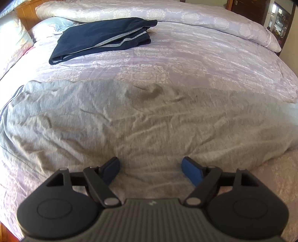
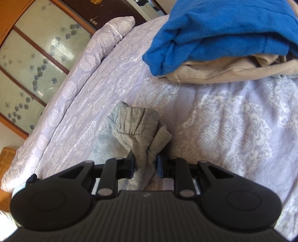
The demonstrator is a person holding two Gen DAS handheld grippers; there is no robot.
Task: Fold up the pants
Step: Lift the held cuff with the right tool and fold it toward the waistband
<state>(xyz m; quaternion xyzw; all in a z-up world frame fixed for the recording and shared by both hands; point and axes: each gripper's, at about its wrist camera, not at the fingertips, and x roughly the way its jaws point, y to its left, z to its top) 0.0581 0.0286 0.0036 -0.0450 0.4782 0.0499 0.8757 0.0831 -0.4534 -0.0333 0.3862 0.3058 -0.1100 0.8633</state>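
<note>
Left wrist view: one pair of grey pants (image 1: 141,119) lies spread and wrinkled across the near part of the bed (image 1: 195,61), reaching from the left edge to the right. The left gripper (image 1: 150,163) hangs over the near edge of the pants with its two blue-padded jaws wide apart and nothing between them. One folded navy garment (image 1: 100,37) with pale stripes rests far left on the lilac cover, well apart from the pants. One rolled quilt (image 1: 167,13) runs along the far side.

Right wrist view: the right gripper (image 2: 145,163) has its jaws closed on a bunched part of the grey pants, whose elastic cuff (image 2: 134,121) stands beyond the fingertips. Far right, two folded garments are stacked: one blue garment (image 2: 219,31) on one beige garment (image 2: 232,70). A glass-panelled wardrobe (image 2: 28,61) stands at the left.
</note>
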